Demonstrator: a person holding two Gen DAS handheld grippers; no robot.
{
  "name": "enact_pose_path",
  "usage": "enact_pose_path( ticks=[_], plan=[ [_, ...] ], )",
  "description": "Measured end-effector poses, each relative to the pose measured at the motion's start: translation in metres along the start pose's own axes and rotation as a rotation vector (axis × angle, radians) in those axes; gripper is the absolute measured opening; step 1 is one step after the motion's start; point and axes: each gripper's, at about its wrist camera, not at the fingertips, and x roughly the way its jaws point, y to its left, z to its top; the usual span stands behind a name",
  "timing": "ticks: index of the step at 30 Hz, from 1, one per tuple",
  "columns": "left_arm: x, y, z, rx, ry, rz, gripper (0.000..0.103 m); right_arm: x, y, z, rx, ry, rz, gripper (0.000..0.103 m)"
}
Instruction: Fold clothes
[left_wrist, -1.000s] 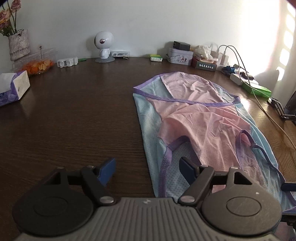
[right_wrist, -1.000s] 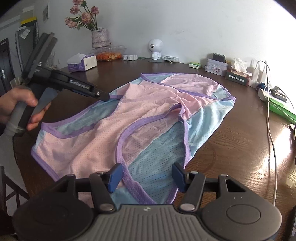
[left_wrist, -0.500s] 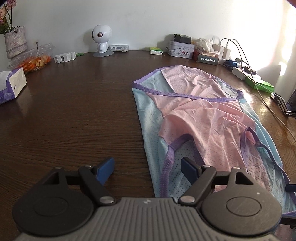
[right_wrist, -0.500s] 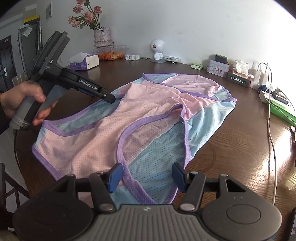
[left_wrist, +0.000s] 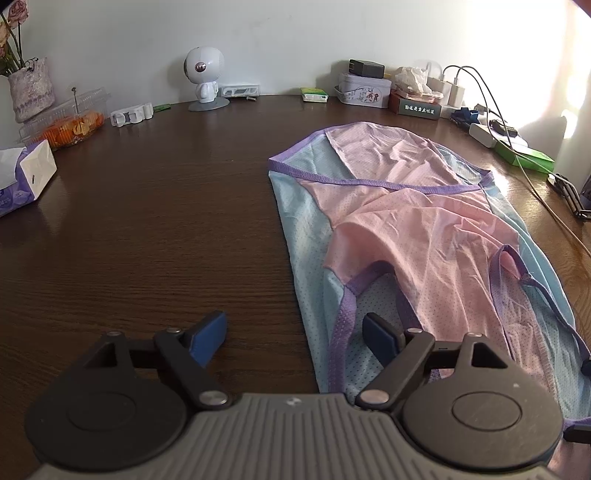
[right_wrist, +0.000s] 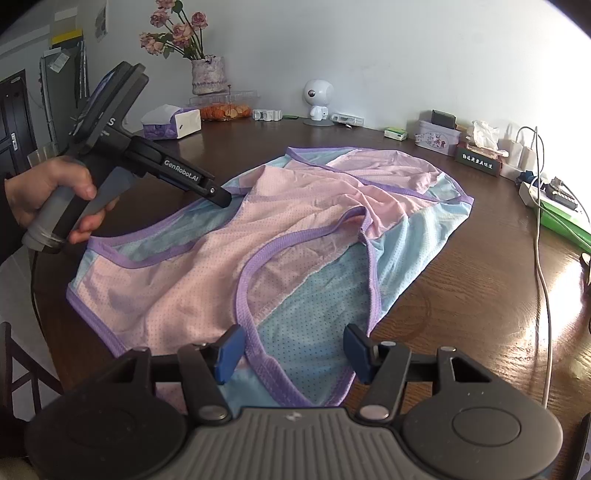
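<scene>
1. Currently the garment (right_wrist: 280, 236) – pink and light-blue mesh with purple trim – lies spread but rumpled on the brown desk (left_wrist: 147, 206), its near hem toward both cameras.
2. Left tool (left_wrist: 293, 338): released, nothing between its blue pads; one pad hangs over bare desk, the other over the garment's purple-trimmed edge. In the right wrist view it is carried by a hand (right_wrist: 55, 199), with its tip over the far-left side of the cloth.
3. Right tool (right_wrist: 291, 350): released too, jaws partly apart over the near blue panel and trim, not pressing on cloth as far as I can tell.
4. Risk – layer pick: the fabric looks thin and layered, so a pinch could catch only the top pink layer, or both layers at once, and the fold would come out skewed.
5. Risk – straps: a loose purple strap (left_wrist: 517, 273) loops up near the right edge; it could snag on a pad and drag the whole piece.
6. Risk – wrinkles: the bunched ridge mid-garment is likely to get folded in if it is not smoothed first.
7. Risk – uneven lift: the two tools sit at different edges, so pulling out of step would probably twist the cloth.
8. Risk – clutter: the white cable (right_wrist: 543, 258) and green box (right_wrist: 561, 221) lie near the garment's right side – a wide swing could hook them.
</scene>
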Motion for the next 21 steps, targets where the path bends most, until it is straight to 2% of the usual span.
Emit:
enact_pose_path(
  ticks=[6,21],
  plan=[
    [0.0007,-0.0005,0.0,0.006,0.007,-0.003,0.088,0.0,0.0003,0.0004,0.0,0.001,-0.003,0.058],
    [0.0006,-0.0021,-0.0006,0.015,0.009,-0.003,0.089,-0.0001,0.0043,0.0002,0.007,0.001,-0.015,0.058]
  ],
)
